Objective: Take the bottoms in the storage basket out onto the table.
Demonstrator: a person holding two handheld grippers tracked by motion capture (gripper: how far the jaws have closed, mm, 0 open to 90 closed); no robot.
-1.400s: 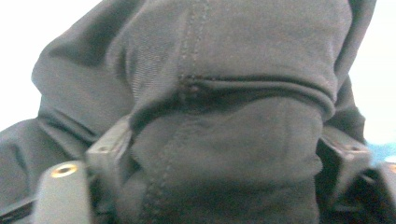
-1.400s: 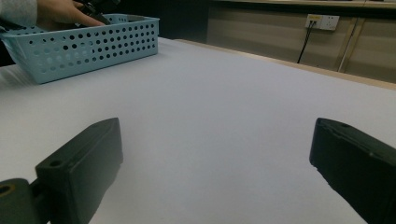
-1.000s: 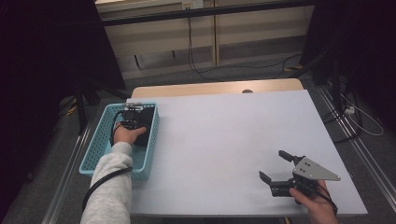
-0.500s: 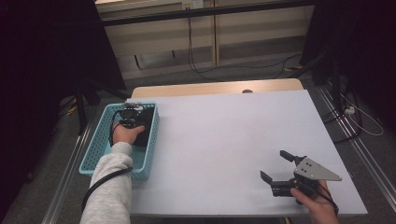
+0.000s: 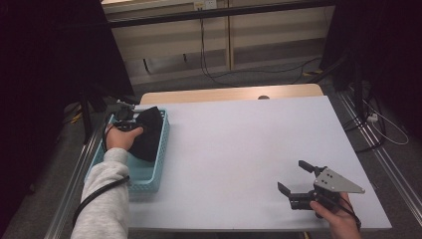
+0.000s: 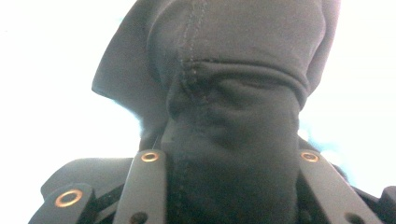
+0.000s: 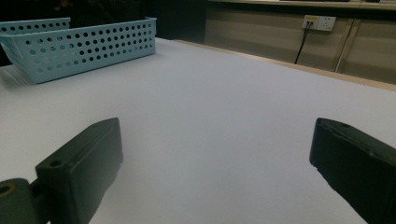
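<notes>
My left gripper (image 5: 135,124) is above the far end of the light blue basket (image 5: 149,185) at the table's left edge, a hand in a grey sleeve behind it. Its jaws have just been closing and are shut on a black cloth (image 5: 150,133), which hangs from them over the basket. In the left gripper view the bunched, seamed cloth (image 6: 233,93) sits between both fingers (image 6: 144,186). My right gripper (image 5: 293,177) rests near the table's front right corner, open with nothing between its jaws. The right gripper view looks between those spread jaws (image 7: 217,140) across bare white table.
The perforated basket (image 7: 88,46) stands at the far left in the right gripper view. The white table (image 5: 239,144) has a wooden strip along its far edge. Cables and dark stands lie on the floor around the table.
My left hand has risen and lifted the black cloth up out of the basket. The right gripper has stayed where it was.
</notes>
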